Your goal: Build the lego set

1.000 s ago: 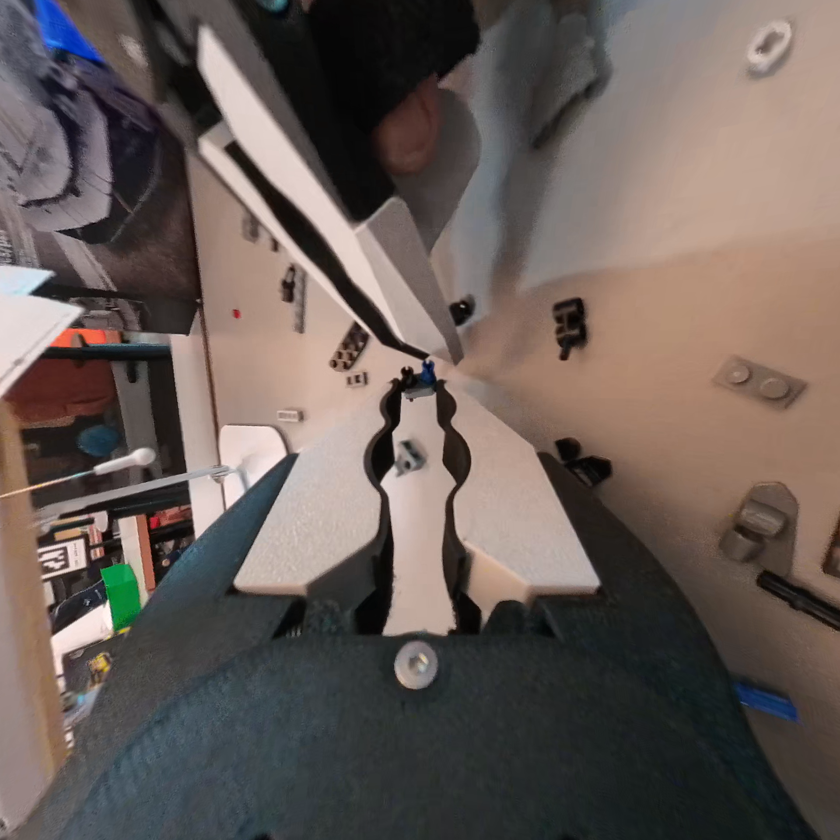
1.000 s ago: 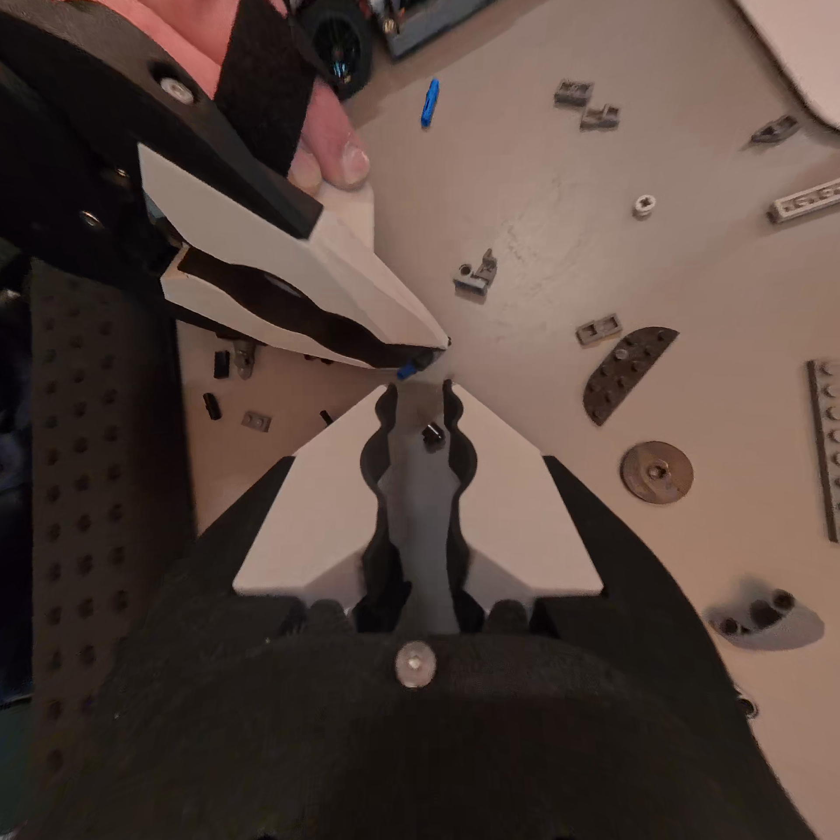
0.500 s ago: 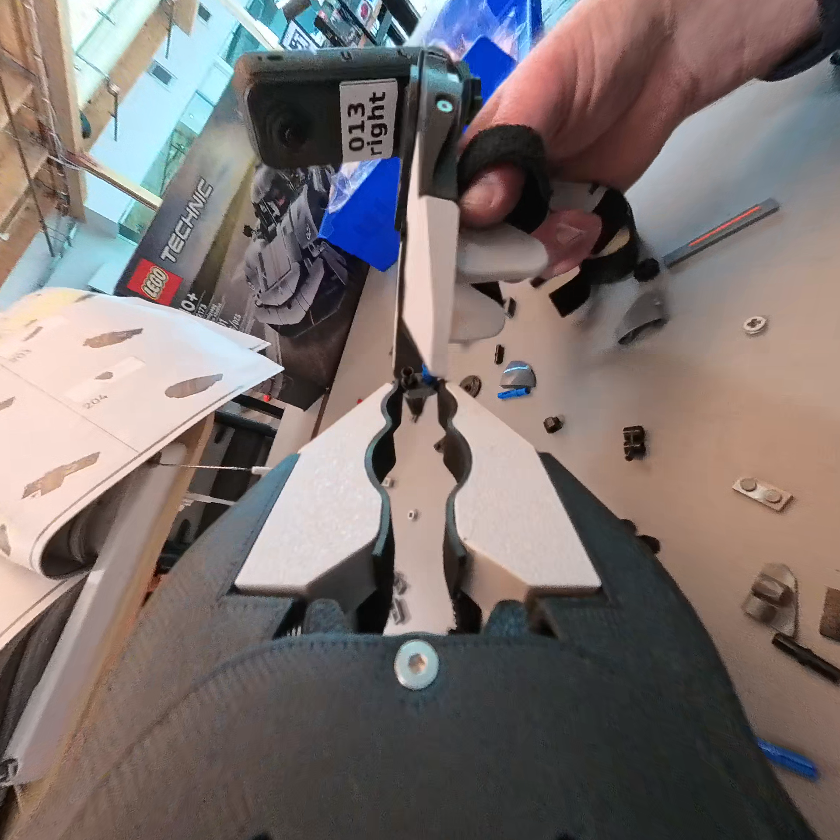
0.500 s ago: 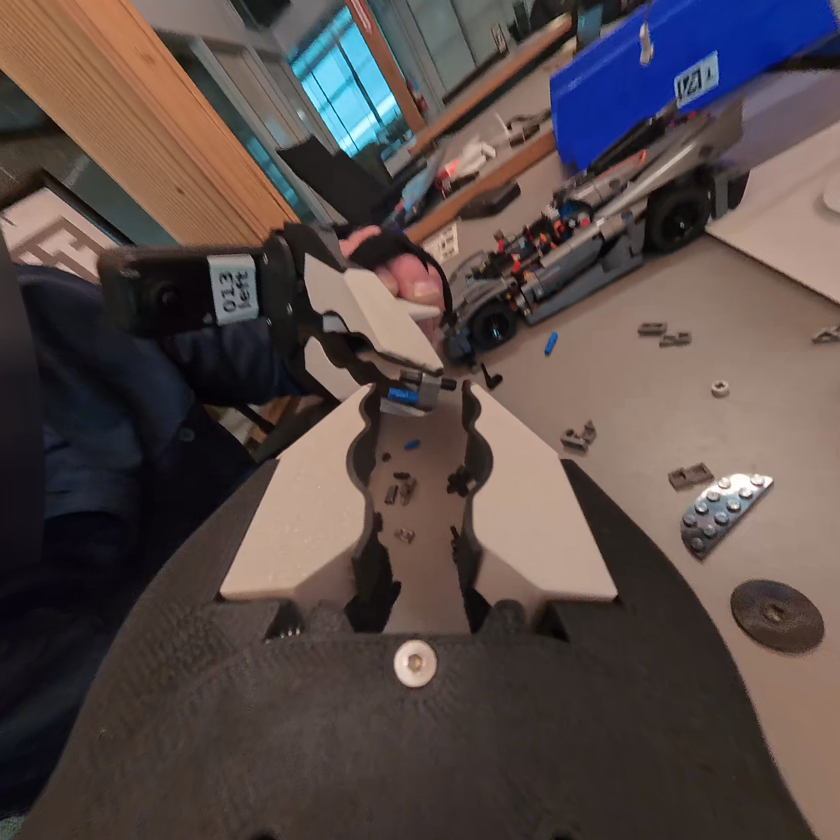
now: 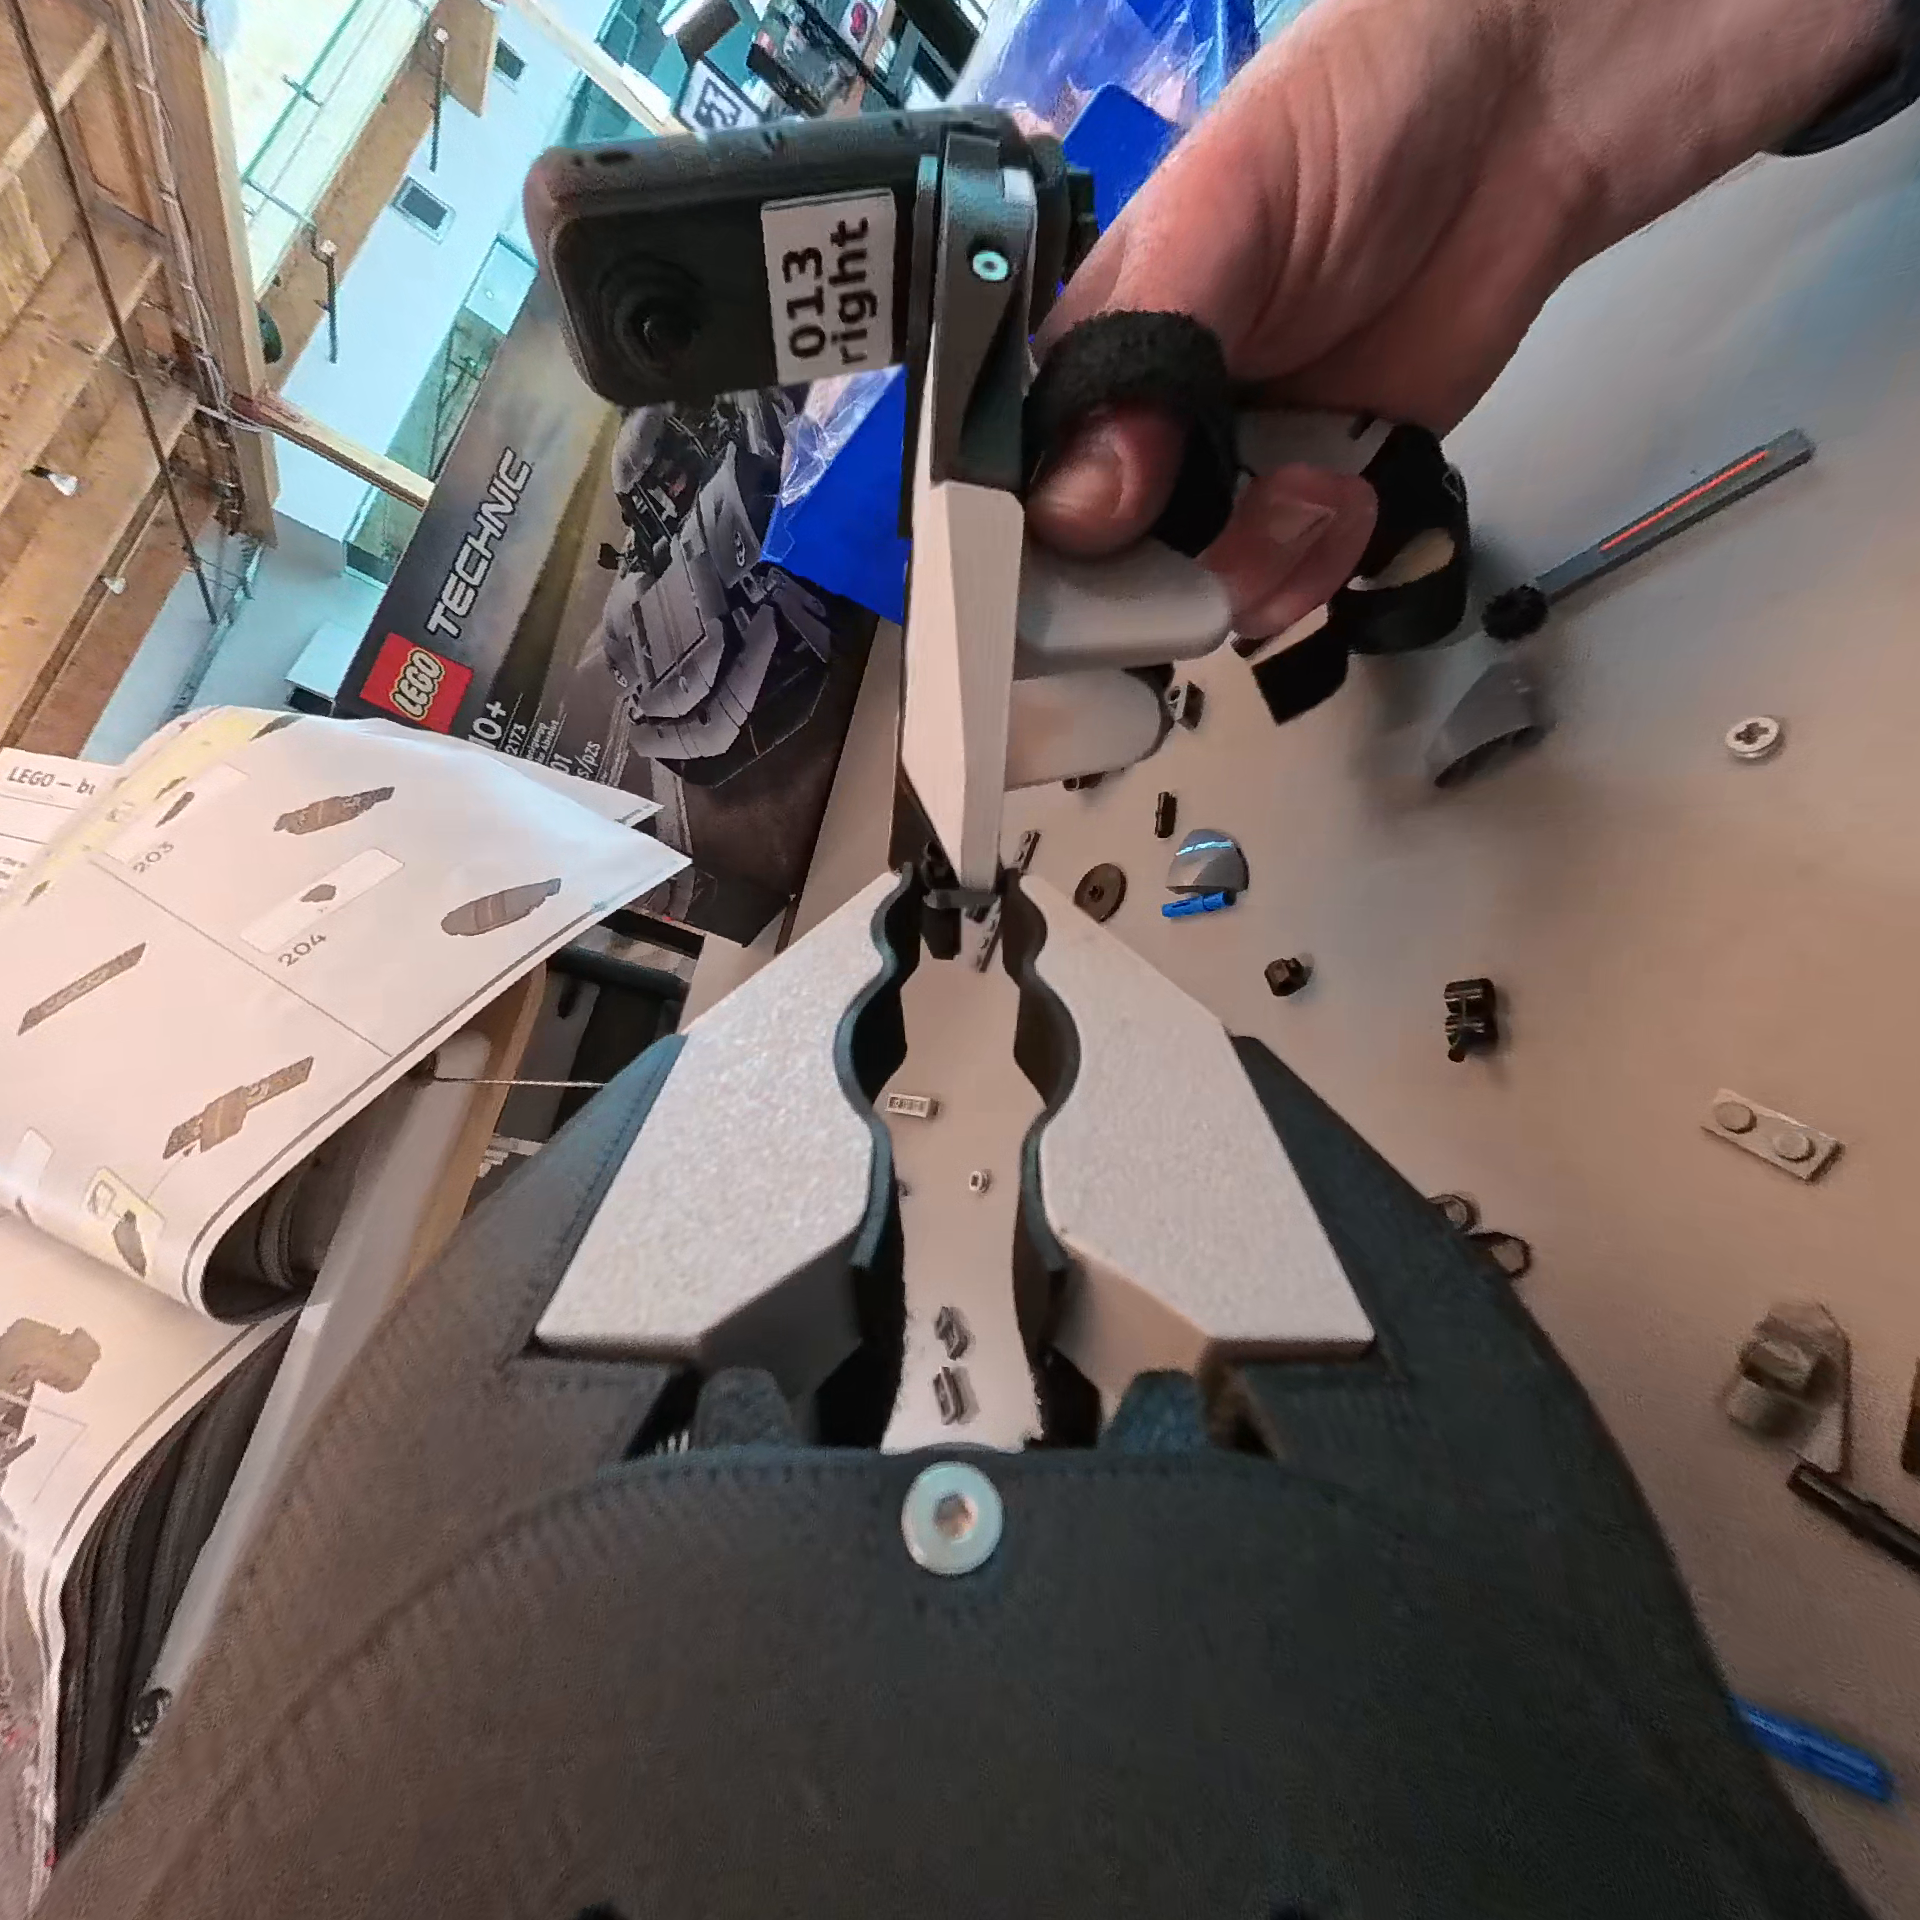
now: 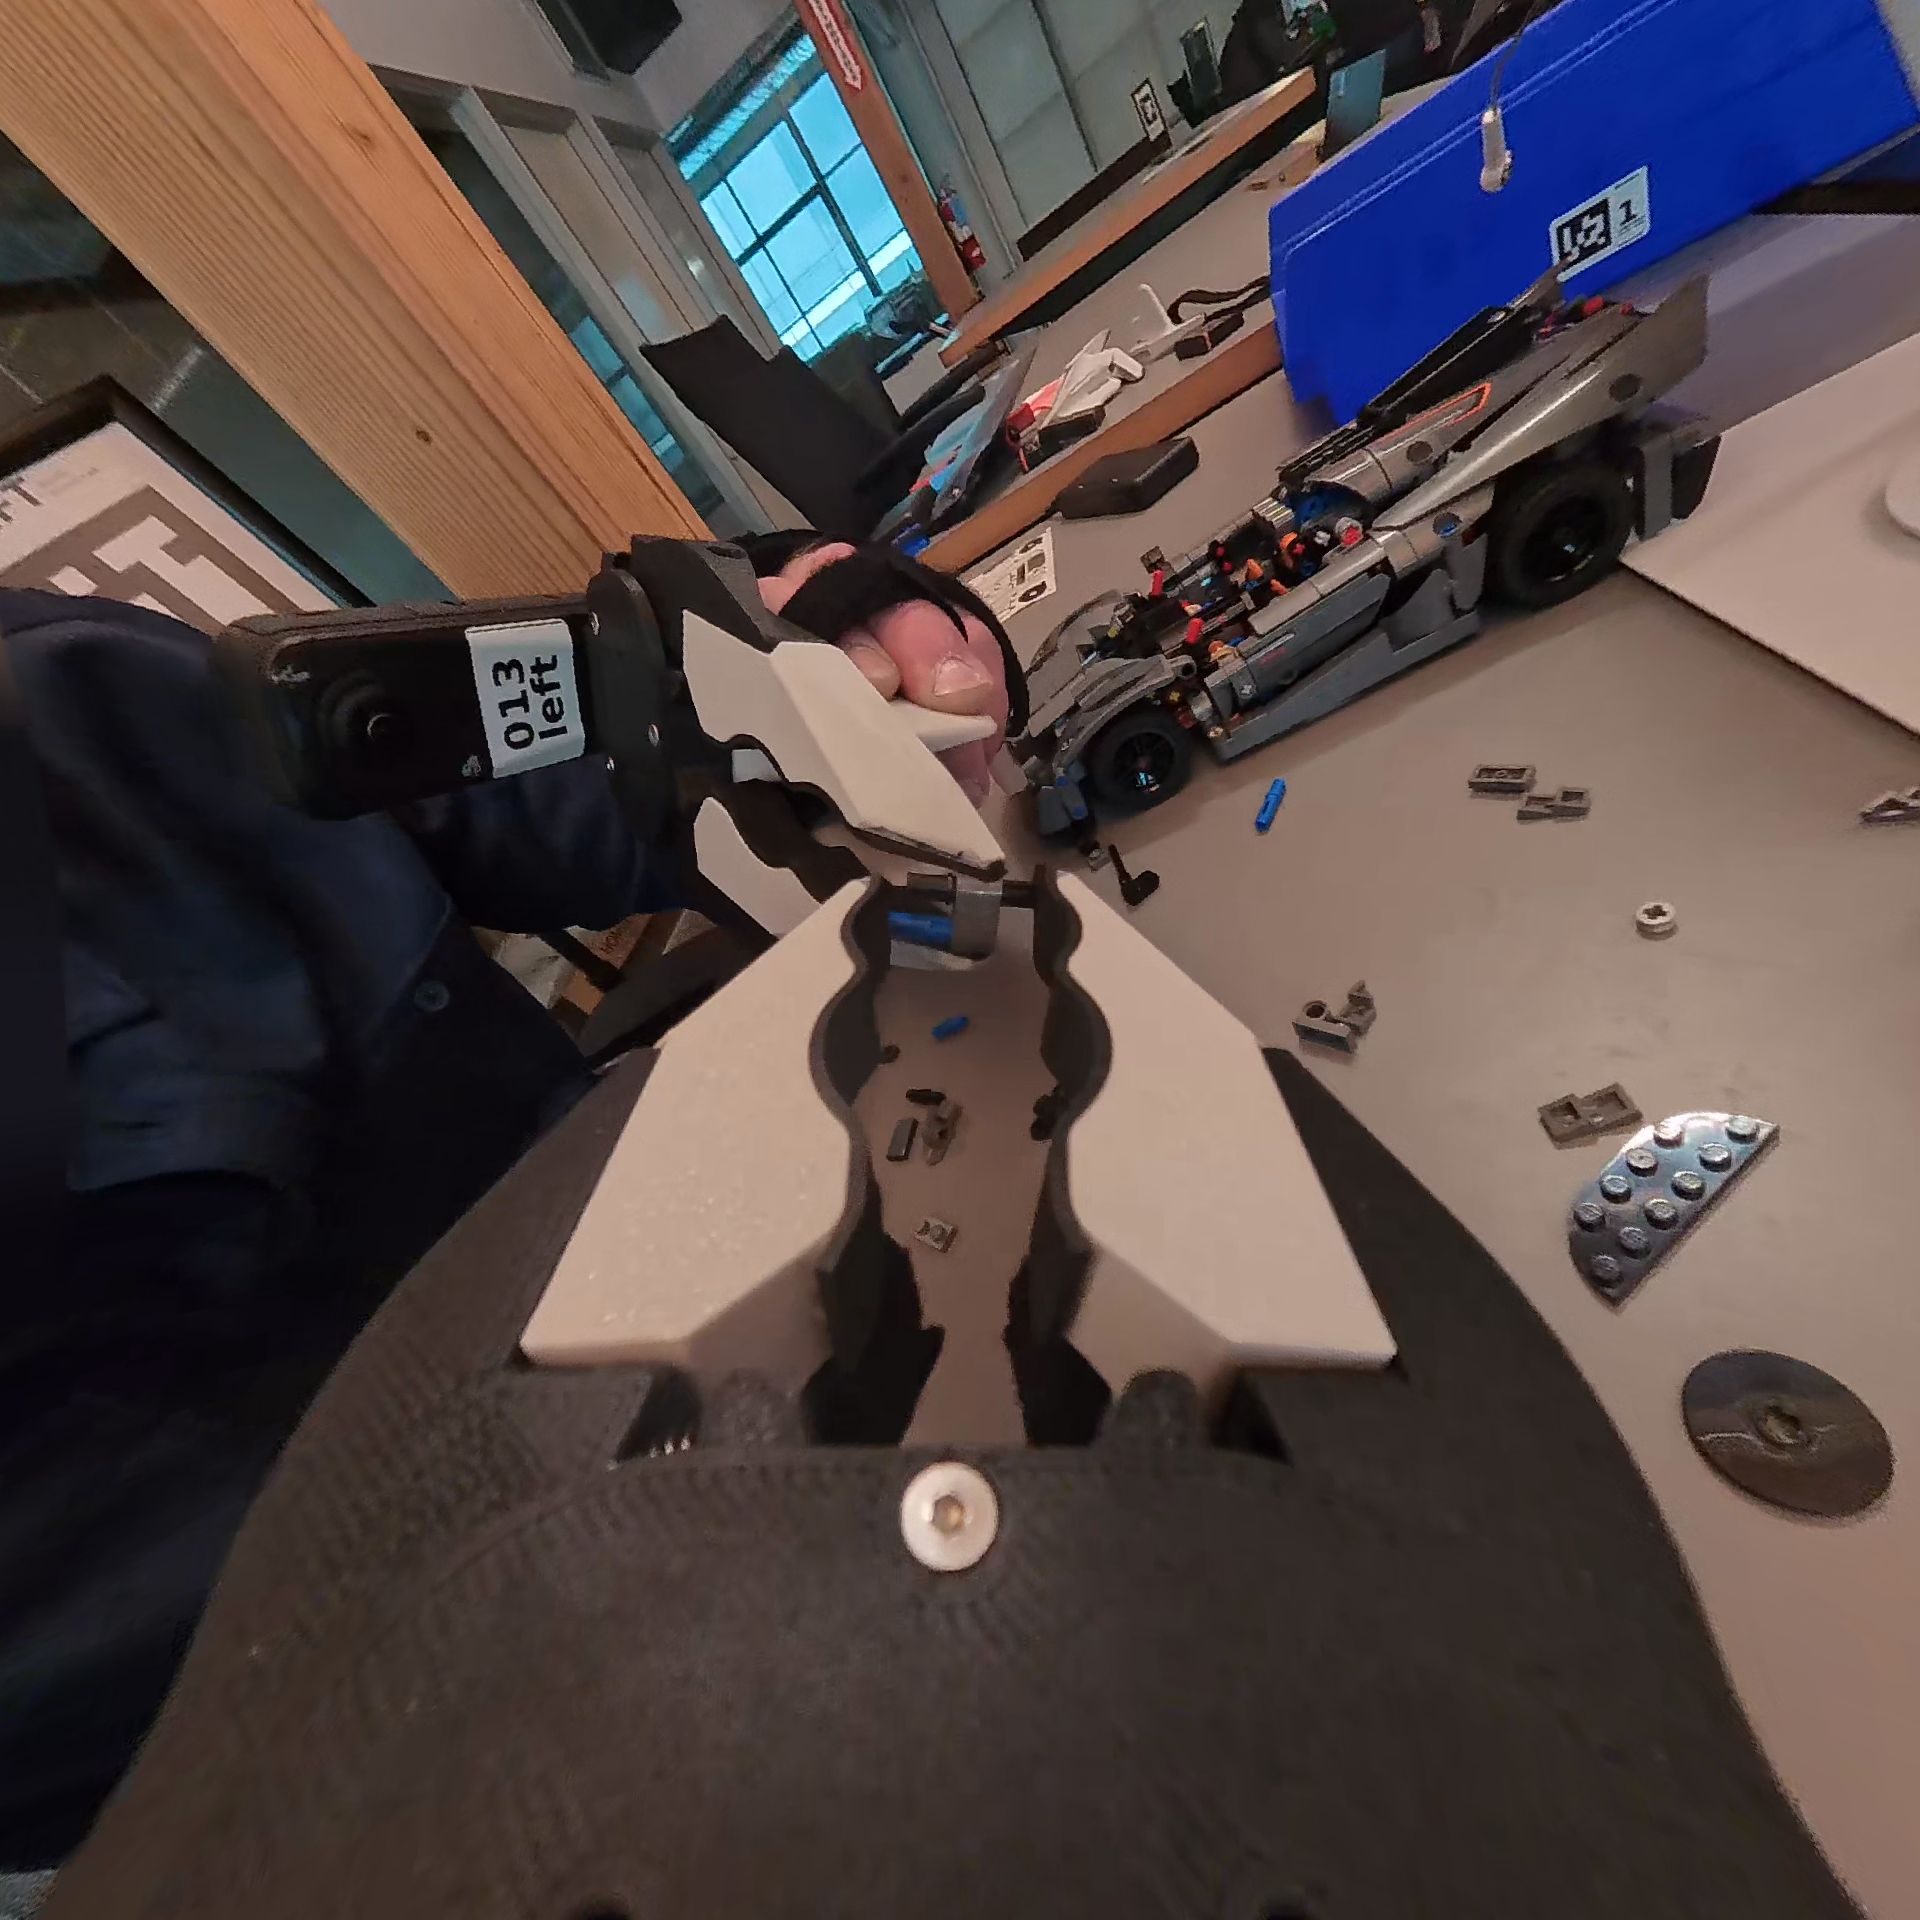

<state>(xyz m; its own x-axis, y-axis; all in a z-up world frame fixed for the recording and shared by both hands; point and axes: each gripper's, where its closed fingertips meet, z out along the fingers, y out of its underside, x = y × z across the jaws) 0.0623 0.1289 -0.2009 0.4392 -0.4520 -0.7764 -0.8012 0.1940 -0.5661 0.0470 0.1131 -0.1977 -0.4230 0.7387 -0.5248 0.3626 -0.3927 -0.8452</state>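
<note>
My left tongs [image 5: 961,909] and right tongs [image 6: 961,914] meet tip to tip above the grey worktop [image 6: 1455,935]. In the right wrist view the left tongs [image 6: 935,883] are closed on a small grey piece [image 6: 951,925] with a blue pin in it and a black pin sticking out sideways. My right tongs' fingers sit either side of that black pin, nearly closed; I cannot tell whether they actually pinch it. In the left wrist view the right tongs [image 5: 966,883] come down edge-on, and the piece [image 5: 961,914] is a dark tangle between the tips.

The fingers are matte, grainy off-white plastic with scalloped black inner edges, on rough black mounts. Loose parts lie scattered: a studded dark half-round plate [image 6: 1662,1195], a flat black disc [image 6: 1782,1444], a blue pin [image 6: 1270,805]. The half-built grey car [image 6: 1351,613] stands beyond, a glossy blue bin [image 6: 1558,239] behind it. The set's box [image 5: 582,665] and an open paper manual [image 5: 260,935] sit at the left.
</note>
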